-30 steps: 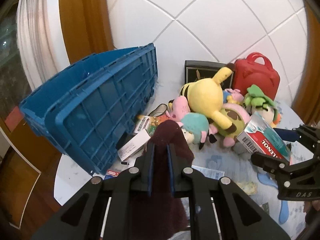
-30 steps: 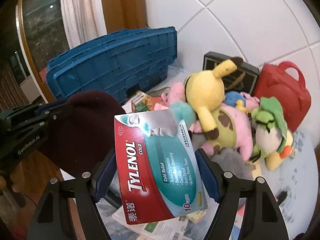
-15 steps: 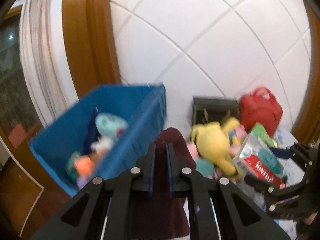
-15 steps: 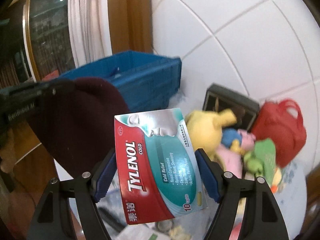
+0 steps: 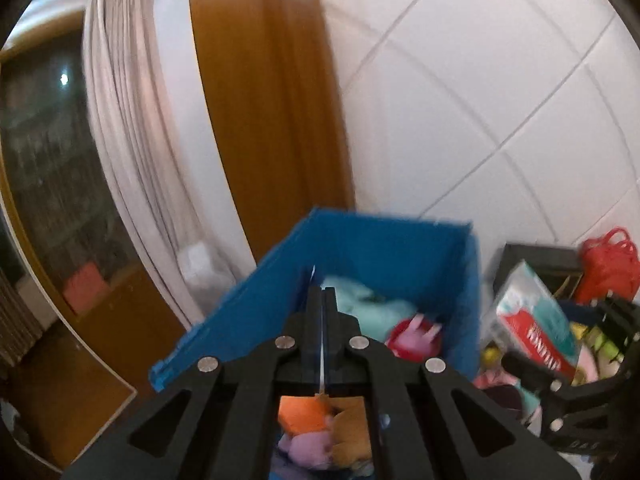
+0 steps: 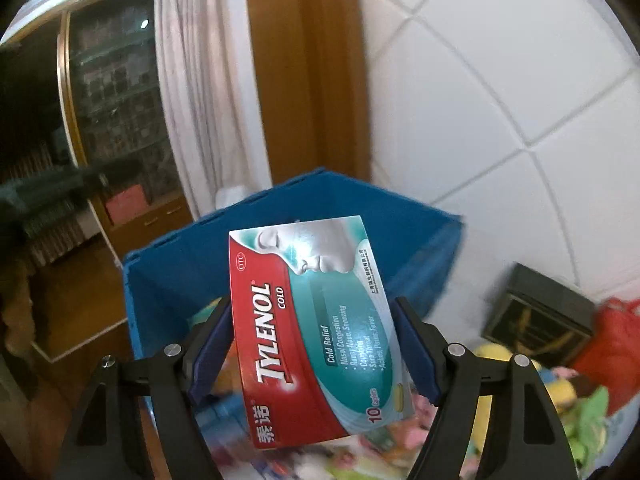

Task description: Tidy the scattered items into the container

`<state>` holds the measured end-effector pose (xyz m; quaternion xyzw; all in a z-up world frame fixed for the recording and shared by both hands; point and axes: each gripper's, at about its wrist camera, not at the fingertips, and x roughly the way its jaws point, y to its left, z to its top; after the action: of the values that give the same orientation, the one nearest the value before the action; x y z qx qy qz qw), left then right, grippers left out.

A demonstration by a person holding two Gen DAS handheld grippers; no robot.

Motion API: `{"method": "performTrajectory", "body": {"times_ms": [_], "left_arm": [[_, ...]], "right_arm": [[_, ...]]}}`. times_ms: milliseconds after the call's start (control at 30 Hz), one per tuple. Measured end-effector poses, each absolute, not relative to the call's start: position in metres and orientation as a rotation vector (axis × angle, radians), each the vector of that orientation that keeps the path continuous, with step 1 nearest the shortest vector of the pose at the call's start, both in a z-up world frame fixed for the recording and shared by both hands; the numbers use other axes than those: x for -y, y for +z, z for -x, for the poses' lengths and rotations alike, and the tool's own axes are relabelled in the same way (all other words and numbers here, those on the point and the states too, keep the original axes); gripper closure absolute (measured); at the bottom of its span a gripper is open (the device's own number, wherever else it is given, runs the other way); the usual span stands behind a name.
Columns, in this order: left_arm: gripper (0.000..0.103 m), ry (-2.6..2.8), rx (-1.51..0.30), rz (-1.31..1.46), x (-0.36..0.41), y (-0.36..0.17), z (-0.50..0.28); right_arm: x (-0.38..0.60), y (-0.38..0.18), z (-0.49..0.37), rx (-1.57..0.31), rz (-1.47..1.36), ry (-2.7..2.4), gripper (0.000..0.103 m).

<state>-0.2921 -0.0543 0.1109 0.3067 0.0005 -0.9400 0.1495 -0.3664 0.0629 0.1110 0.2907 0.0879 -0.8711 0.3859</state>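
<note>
The blue crate (image 5: 360,240) stands upright below both grippers, with several soft toys (image 5: 416,332) inside. My left gripper (image 5: 322,300) is over the crate with its fingers pressed together and nothing between them; the maroon cloth is not in view. My right gripper (image 6: 312,344) is shut on a red and teal Tylenol box (image 6: 316,332) and holds it above the crate's (image 6: 224,264) near right side. The box also shows in the left wrist view (image 5: 532,324).
Plush toys (image 6: 560,392), a red bag (image 6: 616,340) and a dark box (image 6: 536,312) lie to the right of the crate against the white tiled wall. A curtain and a wooden frame stand behind the crate.
Both grippers rose and swung left over the crate. The maroon cloth that my left gripper held is gone from its fingers, which are now closed together. The Tylenol box stays held.
</note>
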Motion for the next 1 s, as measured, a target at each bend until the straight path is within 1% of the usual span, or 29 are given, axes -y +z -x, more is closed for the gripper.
{"method": "performTrajectory", "body": {"times_ms": [67, 200, 300, 333, 400, 467, 500, 533, 633, 667, 700, 767, 933, 1000], "left_arm": [[0.103, -2.693, -0.020, -0.950, 0.076, 0.093, 0.299], [0.102, -2.673, -0.057, -1.088, 0.119, 0.057, 0.314], [0.098, -2.653, -0.085, -1.191, 0.152, 0.031, 0.325], [0.092, -2.645, -0.094, -1.222, 0.160, 0.022, 0.328], [0.074, -2.633, -0.104, -1.235, 0.165, 0.015, 0.329], [0.030, -2.622, -0.096, -1.196, 0.171, 0.012, 0.324], [0.023, -2.624, -0.092, -1.164, 0.173, 0.013, 0.321], [0.020, -2.627, -0.086, -1.131, 0.176, 0.014, 0.317], [0.020, -2.625, -0.072, -1.092, 0.188, 0.020, 0.303], [0.020, -2.625, -0.078, -1.086, 0.192, 0.022, 0.299], [0.020, -2.626, -0.085, -1.080, 0.196, 0.024, 0.294], [0.020, -2.625, -0.088, -1.070, 0.199, 0.027, 0.288], [0.020, -2.653, -0.065, -1.053, 0.190, 0.029, 0.271], [0.020, -2.682, -0.057, -1.052, 0.180, 0.027, 0.269]], "right_arm": [[-0.031, 0.099, 0.370, -0.262, -0.758, -2.216, 0.026], [-0.025, 0.078, 0.376, -0.255, -0.820, -2.240, 0.026], [-0.022, 0.063, 0.381, -0.251, -0.867, -2.258, 0.026], [-0.022, 0.060, 0.383, -0.259, -0.876, -2.265, 0.026], [-0.021, 0.059, 0.380, -0.255, -0.877, -2.274, 0.026], [-0.015, 0.060, 0.376, -0.244, -0.870, -2.267, 0.026], [-0.013, 0.060, 0.374, -0.239, -0.867, -2.263, 0.026], [-0.010, 0.060, 0.372, -0.233, -0.864, -2.259, 0.026], [-0.001, 0.062, 0.365, -0.217, -0.854, -2.248, 0.024], [0.001, 0.062, 0.363, -0.211, -0.851, -2.245, 0.018], [0.004, 0.062, 0.361, -0.206, -0.848, -2.241, 0.016], [0.010, 0.063, 0.357, -0.195, -0.841, -2.233, 0.007], [0.022, 0.065, 0.347, -0.168, -0.827, -2.217, 0.006], [0.009, 0.061, 0.343, -0.166, -0.834, -2.243, 0.006]]}}
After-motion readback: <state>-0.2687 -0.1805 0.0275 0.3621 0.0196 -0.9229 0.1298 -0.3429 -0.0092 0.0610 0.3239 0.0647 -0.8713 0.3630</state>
